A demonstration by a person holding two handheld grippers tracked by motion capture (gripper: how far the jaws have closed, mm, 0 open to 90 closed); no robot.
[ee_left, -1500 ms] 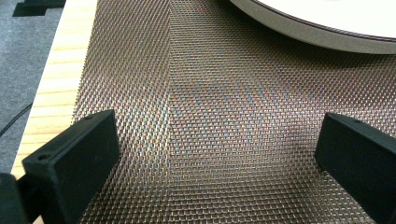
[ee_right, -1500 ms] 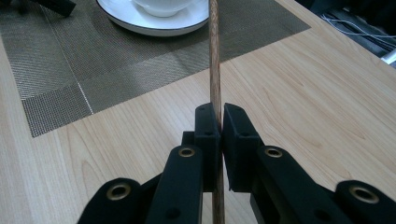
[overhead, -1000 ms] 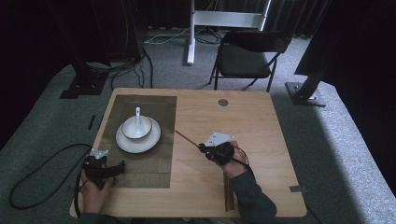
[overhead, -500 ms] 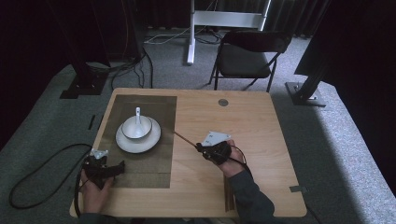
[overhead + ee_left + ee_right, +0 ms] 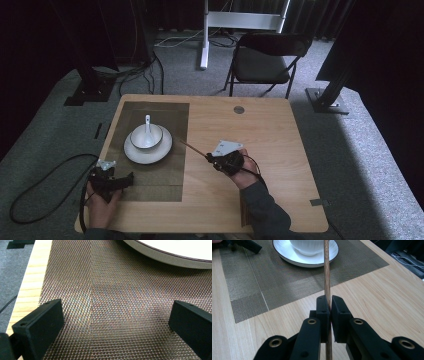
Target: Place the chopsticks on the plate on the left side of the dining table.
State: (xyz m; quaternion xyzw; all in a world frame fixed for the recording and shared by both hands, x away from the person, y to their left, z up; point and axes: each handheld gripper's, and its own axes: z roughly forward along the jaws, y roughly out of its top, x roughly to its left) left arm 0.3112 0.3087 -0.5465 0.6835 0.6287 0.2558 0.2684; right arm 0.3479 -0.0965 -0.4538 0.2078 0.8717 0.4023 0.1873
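Beyond the bench edge my right claw point(image 5: 327, 305) clamps the chopstick point(image 5: 326, 270), its long axis aimed at the plate point(image 5: 131, 153), while my left claw point(image 5: 115, 322) gapes nearer it.

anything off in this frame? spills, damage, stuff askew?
Nothing stands out. The bowl sits centred on its plate with the spoon in it, on a flat placemat. The right gripper is shut on a brown stick; the left gripper is open over the mat. No spills.
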